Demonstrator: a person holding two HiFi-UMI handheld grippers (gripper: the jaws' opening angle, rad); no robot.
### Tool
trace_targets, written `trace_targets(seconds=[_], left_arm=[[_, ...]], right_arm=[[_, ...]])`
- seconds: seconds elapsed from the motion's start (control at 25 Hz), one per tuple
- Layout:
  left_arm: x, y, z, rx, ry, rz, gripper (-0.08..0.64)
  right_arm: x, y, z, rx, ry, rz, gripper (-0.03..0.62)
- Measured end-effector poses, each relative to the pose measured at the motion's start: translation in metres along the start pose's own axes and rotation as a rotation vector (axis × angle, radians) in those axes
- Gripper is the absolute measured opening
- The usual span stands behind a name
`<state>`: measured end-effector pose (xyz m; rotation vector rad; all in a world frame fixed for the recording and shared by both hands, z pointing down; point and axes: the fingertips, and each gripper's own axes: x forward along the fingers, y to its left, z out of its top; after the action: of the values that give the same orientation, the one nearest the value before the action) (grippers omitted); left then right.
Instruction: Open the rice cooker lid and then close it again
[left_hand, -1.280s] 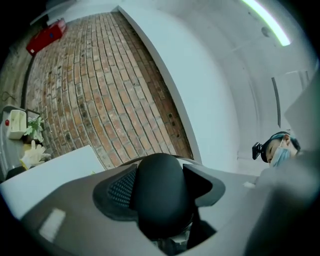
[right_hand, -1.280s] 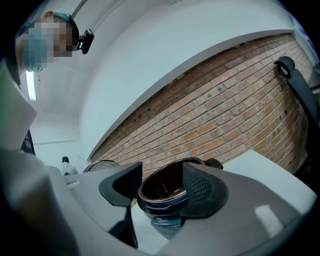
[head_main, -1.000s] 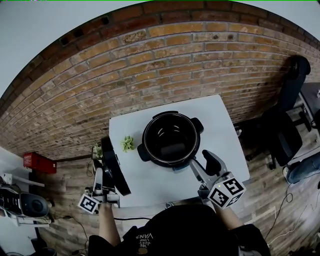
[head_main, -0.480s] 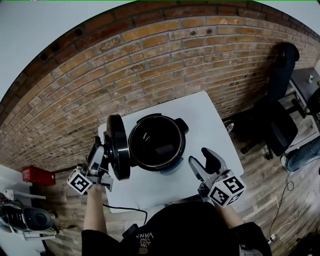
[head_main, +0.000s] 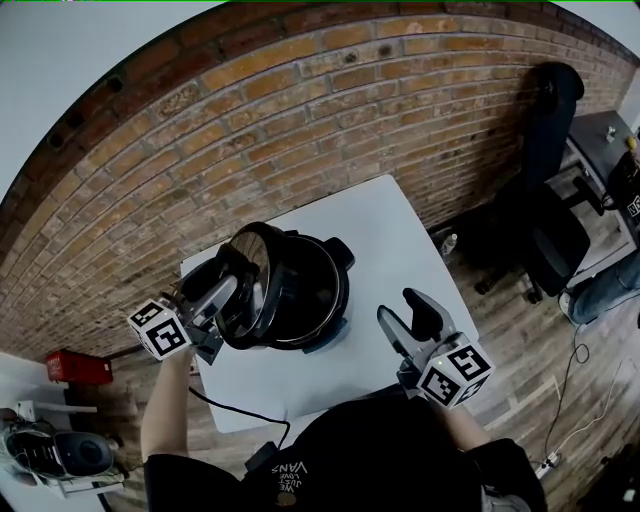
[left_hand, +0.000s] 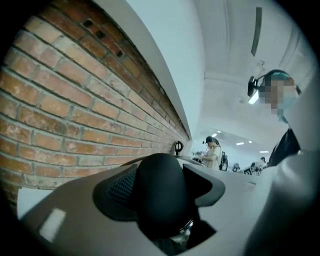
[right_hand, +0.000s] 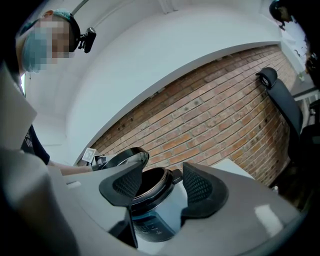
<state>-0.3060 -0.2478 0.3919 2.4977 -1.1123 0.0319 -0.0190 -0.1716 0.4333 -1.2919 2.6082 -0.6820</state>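
Note:
The black rice cooker stands uncovered on the white table. Its round lid hangs tilted over the pot's left rim, shiny underside toward the pot. My left gripper is shut on the lid's black knob, which fills the gap between the pads in the left gripper view. My right gripper is open and holds nothing, over the table right of the cooker. Between its jaws, the right gripper view shows the cooker with the lid slanted above it.
A brick wall runs behind the table. A black office chair stands to the right on the wooden floor. A red box lies on the floor at left. A black cable trails off the table's near edge.
My left gripper has carried the lid from beside the table's left edge up and right to the cooker. The lid has turned from standing on edge to slanting over the pot's left rim.

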Motion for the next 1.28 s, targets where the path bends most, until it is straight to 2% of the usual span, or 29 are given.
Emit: trace_targets(seconds=[0.24, 0.36, 0.52, 0.88, 1.08, 1.28], left_arm=[[0.042, -0.025, -0.008, 0.145, 0.164, -0.074, 0.284], [0.058, -0.036, -0.023, 0.242, 0.264, -0.135, 0.284], [0.073, -0.049, -0.045, 0.374, 0.384, -0.181, 0.282], [0.084, -0.058, -0.071, 0.563, 0.471, -0.25, 0.284], [0.084, -0.064, -0.073, 0.598, 0.462, -0.295, 0.284], [0.083, -0.061, -0.072, 0.598, 0.464, -0.341, 0.285]], right_arm=[[0.0, -0.012, 0.001, 0.014, -0.004, -0.001, 0.245], [0.002, -0.015, 0.0, 0.02, 0.001, 0.001, 0.245], [0.002, -0.02, -0.005, 0.032, 0.013, 0.001, 0.244], [-0.001, -0.029, -0.009, 0.043, 0.013, -0.009, 0.244], [-0.002, -0.027, -0.014, 0.047, 0.019, -0.008, 0.244], [-0.004, -0.022, -0.017, 0.049, 0.02, -0.004, 0.244]])
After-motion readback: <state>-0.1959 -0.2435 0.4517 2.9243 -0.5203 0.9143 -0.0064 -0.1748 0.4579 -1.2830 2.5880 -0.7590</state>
